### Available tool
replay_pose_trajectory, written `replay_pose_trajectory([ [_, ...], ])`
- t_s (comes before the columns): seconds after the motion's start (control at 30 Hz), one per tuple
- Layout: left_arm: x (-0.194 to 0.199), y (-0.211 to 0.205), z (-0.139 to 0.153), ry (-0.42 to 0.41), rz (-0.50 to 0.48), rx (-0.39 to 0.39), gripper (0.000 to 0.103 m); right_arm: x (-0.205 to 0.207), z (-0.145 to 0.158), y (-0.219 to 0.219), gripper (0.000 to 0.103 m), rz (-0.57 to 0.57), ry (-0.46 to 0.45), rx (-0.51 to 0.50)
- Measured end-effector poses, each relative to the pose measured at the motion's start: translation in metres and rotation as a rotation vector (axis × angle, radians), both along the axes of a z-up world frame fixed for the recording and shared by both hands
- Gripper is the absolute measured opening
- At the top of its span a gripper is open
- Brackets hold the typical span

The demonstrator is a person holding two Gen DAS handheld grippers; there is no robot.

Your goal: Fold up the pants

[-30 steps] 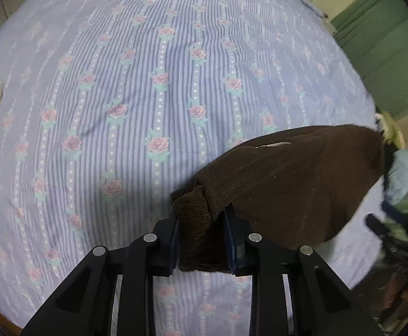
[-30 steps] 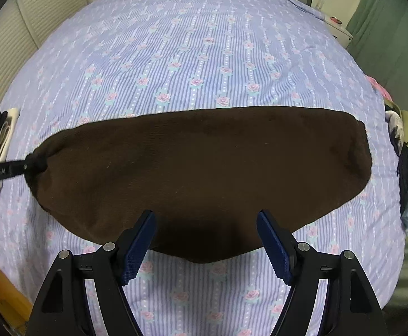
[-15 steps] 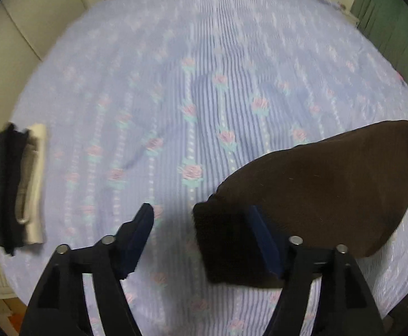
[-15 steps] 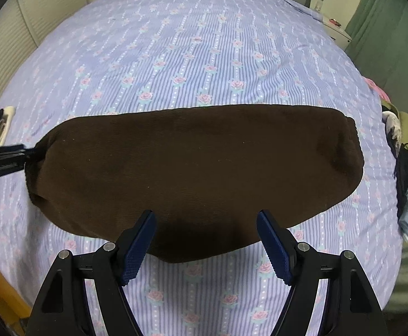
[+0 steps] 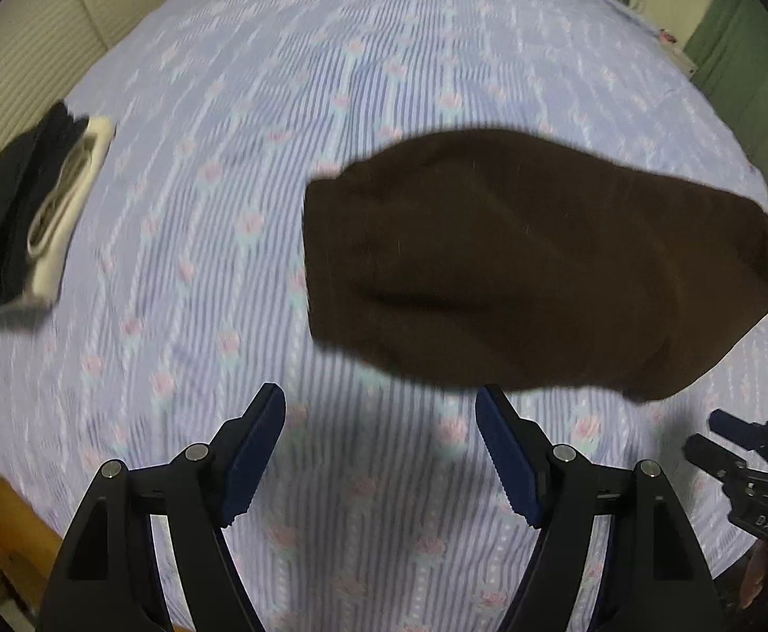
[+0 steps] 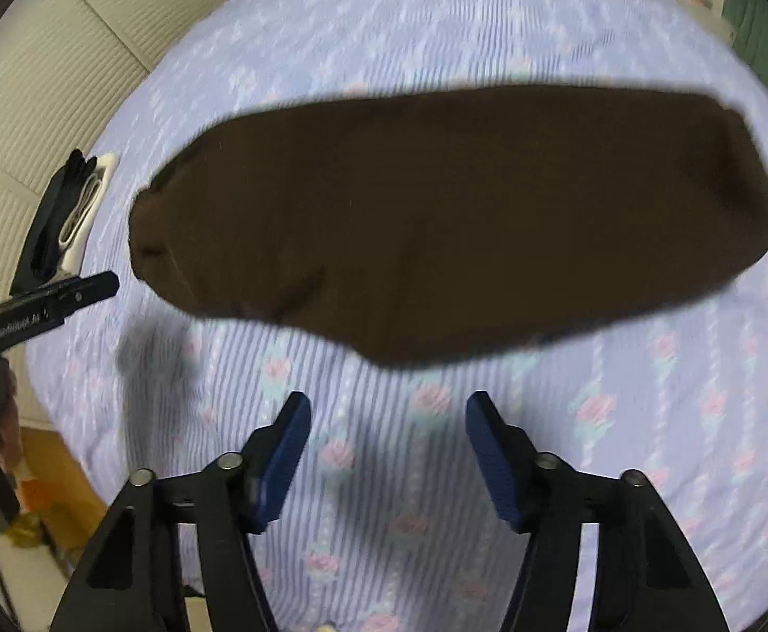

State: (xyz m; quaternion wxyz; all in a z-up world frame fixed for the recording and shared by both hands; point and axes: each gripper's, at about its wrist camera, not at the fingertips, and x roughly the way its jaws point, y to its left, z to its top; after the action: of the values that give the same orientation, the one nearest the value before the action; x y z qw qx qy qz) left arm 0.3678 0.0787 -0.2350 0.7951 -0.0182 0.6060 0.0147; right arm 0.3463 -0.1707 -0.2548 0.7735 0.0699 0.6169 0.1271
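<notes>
At nine o'clock a stack of folded clothes [image 5: 31, 210]; at centre the brown pants [image 5: 531, 263] lie folded on the bedspread [image 5: 226, 105]. Left gripper [image 5: 378, 447] and right gripper [image 6: 386, 453] both gape, empty. Fold looks done; next, carry it to the stack

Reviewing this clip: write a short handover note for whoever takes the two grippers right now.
Left gripper: open, empty, short of the pants.
Right gripper: open, empty, also short of them.
Brown pants: lying flat on the floral bedsheet as one long folded band, nothing gripping them.
Stack of folded clothes: at the sheet's left edge.
Done: apparently one fold, pants laid down.
Left: probably another fold end to end, then perhaps onto the stack.
</notes>
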Motion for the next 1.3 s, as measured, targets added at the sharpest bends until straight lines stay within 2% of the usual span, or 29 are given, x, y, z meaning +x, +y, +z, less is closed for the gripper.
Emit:
replay_pose_trajectory([
  [0.17, -0.011, 0.003, -0.009, 0.041, 0.044, -0.007, 0.074, 0.007, -0.032, 0.017, 0.059, 0.086, 0.042, 0.028],
  [0.23, -0.01, 0.005, -0.009, 0.047, 0.056, 0.001, 0.074, 0.013, -0.033, 0.02, 0.059, 0.099, 0.038, 0.036],
  [0.4, -0.003, 0.013, -0.008, 0.042, 0.096, -0.007, 0.074, 0.033, -0.018, 0.022, 0.059, 0.123, -0.013, 0.03],
  [0.57, 0.006, 0.019, -0.012, 0.053, 0.124, -0.022, 0.074, 0.052, 0.011, 0.019, 0.059, 0.132, -0.122, 0.045],
  [0.73, 0.013, 0.018, -0.016, 0.068, 0.1, -0.014, 0.074, 0.037, 0.002, 0.02, 0.059, 0.127, -0.062, 0.066],
  [0.83, 0.013, 0.013, -0.02, 0.077, 0.057, -0.003, 0.074, 0.022, -0.014, 0.016, 0.059, 0.106, -0.003, 0.088],
  [1.03, 0.014, 0.004, -0.037, 0.12, 0.04, -0.001, 0.074, 0.036, -0.053, 0.014, 0.059, 0.084, 0.072, 0.054],
  [1.1, 0.015, 0.005, -0.037, 0.118, 0.047, 0.0, 0.074, 0.043, -0.047, 0.017, 0.054, 0.082, 0.065, 0.07],
  [1.23, 0.021, 0.015, -0.028, 0.084, 0.076, 0.003, 0.074, 0.045, -0.003, 0.013, 0.054, 0.087, -0.062, 0.093],
  [1.3, 0.026, 0.02, -0.028, 0.076, 0.085, 0.024, 0.074, 0.049, 0.001, 0.012, 0.054, 0.113, -0.076, 0.085],
])
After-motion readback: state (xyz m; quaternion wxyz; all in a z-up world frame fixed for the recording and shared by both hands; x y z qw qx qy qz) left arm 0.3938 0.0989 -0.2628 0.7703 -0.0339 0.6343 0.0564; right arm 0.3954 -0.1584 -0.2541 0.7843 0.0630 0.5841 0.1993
